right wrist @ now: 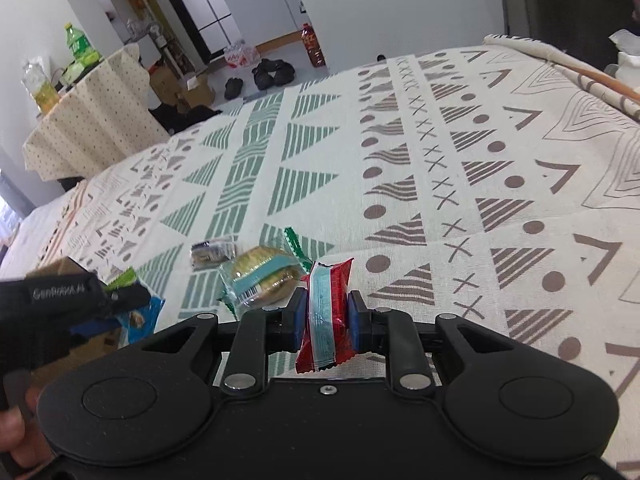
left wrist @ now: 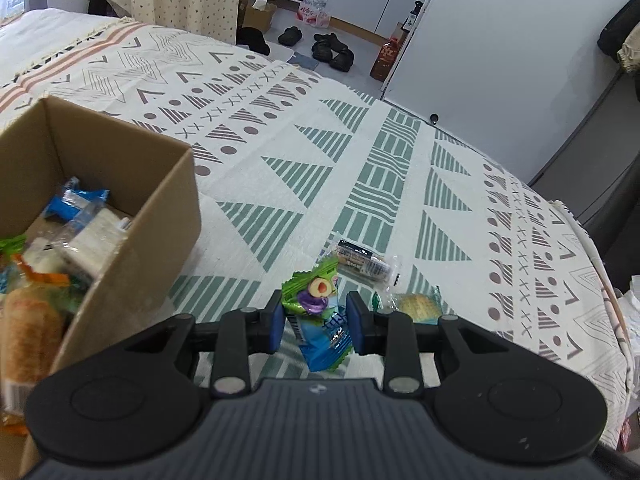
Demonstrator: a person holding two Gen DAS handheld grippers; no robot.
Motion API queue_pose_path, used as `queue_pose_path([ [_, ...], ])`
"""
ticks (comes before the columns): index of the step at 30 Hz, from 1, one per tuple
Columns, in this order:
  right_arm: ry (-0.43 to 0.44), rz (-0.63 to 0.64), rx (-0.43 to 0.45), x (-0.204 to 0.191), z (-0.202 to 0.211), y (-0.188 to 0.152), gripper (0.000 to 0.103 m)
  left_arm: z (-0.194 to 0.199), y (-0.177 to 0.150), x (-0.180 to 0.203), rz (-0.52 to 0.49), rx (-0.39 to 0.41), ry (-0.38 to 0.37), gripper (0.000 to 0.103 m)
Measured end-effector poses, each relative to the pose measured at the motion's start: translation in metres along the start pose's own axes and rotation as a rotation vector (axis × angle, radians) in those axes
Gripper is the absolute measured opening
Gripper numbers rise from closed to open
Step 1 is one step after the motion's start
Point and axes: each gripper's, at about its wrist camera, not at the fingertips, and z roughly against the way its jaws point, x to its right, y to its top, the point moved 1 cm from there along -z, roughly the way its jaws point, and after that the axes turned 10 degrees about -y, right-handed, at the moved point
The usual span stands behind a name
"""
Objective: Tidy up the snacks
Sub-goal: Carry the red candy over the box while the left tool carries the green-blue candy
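1. My left gripper (left wrist: 316, 322) has its jaws closed on a green-and-blue snack packet (left wrist: 320, 320), pinched across its middle so both crinkled ends stick out free. It hangs above the bed (left wrist: 280, 148), just right of the cardboard box (left wrist: 160, 216), which I take to be its destination.

2. My right gripper (right wrist: 323, 316) has its jaws clamped on a red packet with a pale blue stripe (right wrist: 326, 316), held upright by its waist. That looks firm enough to carry without crushing what is inside.

3. The box sits at the left of the patterned bedspread with its top open, so each gripper can drop a packet in from above. It already holds a loose heap of wrapped snacks; I make out a blue-and-white packet (left wrist: 76, 204) and an orange one (left wrist: 32, 340), but I cannot count the pile.

4. Loose on the bed I count two snacks: a dark-labelled clear bar (left wrist: 362, 262) and a round biscuit in a teal-banded wrapper (right wrist: 262, 280). They lie near each other, just ahead of both grippers.

5. So: two packets in hand, two on the bedspread, one box. I judge the sorting well along, with the held packets due for the box.

6. In the right wrist view the left gripper shows at the lower left edge.
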Motion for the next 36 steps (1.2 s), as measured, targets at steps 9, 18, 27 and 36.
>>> queue_pose_path([
  [9,0.013,-0.007,0.058,-0.018,0.032,0.003,0.021,0.041,-0.002,0.0,-0.02,0.027,-0.022,0.031],
  [18,0.051,0.008,0.113,-0.047,0.067,0.0,0.021,0.084,0.0,-0.011,-0.039,0.061,-0.038,0.031],
  [27,0.092,0.049,0.14,-0.085,0.094,-0.008,0.021,0.123,0.006,-0.038,-0.062,0.092,-0.046,0.031],
  [36,0.162,0.085,0.134,-0.131,0.103,-0.022,0.021,0.154,0.017,-0.078,-0.079,0.113,-0.044,0.031],
])
